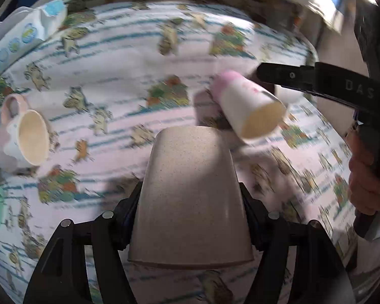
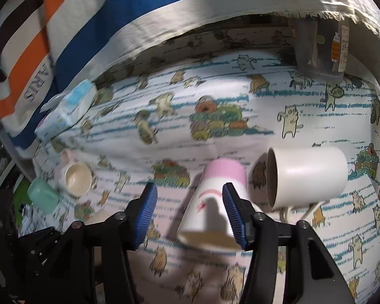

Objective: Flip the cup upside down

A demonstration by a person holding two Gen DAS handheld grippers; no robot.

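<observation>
A person stands over a bench covered with a cartoon-cat cloth, a two-finger gripper in each hand.

The left gripper is clamped around a speckled beige cup. Its jaws press on the two sides of the cup's body. The cup's wide rim faces back toward the camera and its narrower base points away, so its long axis runs straight out along the jaws. Whether it touches the cloth cannot be told from here.

The right gripper has its jaws spread apart, with blue ribbed pads on the inner faces. Between them sits a pink-and-white cup, tilted, pink base away and open mouth toward the camera. It lies closer to the right-hand jaw, possibly touching it, with a clear gap on the left-hand side. In the left view this same cup leans with its mouth toward the lower right, just beside the right gripper's black arm.

Just beside it to the right, a plain white mug lies on its side, mouth facing left. Far left stand a small pink-handled mug, upright and empty, and a mint green box. A pack of wipes lies at the far edge.

The pink-and-white cup looks to be the right hand's concern; the beige one is already in the left's hold.
</observation>
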